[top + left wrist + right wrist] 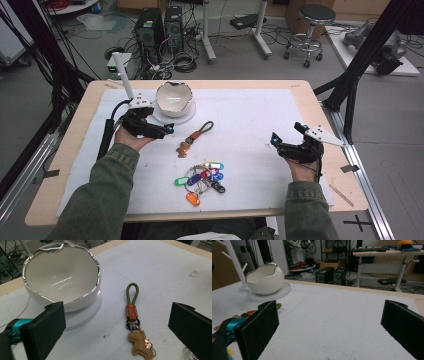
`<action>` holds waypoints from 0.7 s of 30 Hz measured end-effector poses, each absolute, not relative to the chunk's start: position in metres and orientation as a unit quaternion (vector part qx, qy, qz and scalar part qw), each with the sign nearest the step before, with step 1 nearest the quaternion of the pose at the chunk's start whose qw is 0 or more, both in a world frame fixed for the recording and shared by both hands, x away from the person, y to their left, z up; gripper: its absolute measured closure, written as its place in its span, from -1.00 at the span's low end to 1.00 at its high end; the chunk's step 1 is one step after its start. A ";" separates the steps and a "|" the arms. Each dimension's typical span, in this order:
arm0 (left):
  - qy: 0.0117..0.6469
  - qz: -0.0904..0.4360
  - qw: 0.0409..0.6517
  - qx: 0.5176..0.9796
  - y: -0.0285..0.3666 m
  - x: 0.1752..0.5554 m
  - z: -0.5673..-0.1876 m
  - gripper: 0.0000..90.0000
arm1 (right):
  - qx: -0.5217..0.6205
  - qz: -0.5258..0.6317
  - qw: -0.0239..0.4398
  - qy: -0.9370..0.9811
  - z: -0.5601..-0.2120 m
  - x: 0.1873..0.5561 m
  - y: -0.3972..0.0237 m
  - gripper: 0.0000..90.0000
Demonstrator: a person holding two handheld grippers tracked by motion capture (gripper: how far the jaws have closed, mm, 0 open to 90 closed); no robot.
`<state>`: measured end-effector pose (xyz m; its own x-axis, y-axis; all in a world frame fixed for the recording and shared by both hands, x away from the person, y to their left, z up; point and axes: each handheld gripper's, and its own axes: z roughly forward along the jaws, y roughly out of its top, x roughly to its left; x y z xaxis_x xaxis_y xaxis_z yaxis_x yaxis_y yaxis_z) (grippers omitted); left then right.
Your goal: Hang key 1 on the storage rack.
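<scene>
One white bowl (173, 98); near it one leather keychain (194, 137) and one bunch of coloured key tags (202, 179); two hand-held grippers, left (167, 129) and right (274, 139).

The bowl (62, 277) looks like glossy white ceramic, smooth inside, with a mirror-bright silvery rim. At its 4 o'clock in the left gripper view lies the keychain (135, 322): a matt olive cord loop, a smooth orange-brown leather-like clasp, dark metal rings and a tan stitched charm of suede-like cloth. The table (70, 150) has a pale wood edge under a matt white sheet (250, 115), faintly grainy. The tags (202, 177) seem shiny coloured plastic on metal rings. Both grippers' jaws carry matt black, slightly rough pads (259, 327).
</scene>
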<state>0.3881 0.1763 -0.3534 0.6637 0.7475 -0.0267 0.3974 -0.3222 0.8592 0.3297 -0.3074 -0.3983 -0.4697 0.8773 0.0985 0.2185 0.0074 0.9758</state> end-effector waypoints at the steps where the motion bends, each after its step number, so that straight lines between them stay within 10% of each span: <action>1: 0.361 0.190 0.453 0.793 0.173 0.389 -0.353 -0.96 | 0.424 0.563 0.292 0.646 -0.398 0.330 -0.308 -0.99; 21: 0.331 0.148 0.417 0.834 0.129 0.414 -0.358 -0.96 | 0.422 0.563 0.292 0.647 -0.399 0.330 -0.309 -0.99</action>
<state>0.4136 0.1294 -0.3575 0.7378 0.6744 -0.0293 0.4277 -0.4335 0.7932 0.3296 -0.3093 -0.3992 -0.4731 0.8756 0.0973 0.2172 0.0089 0.9761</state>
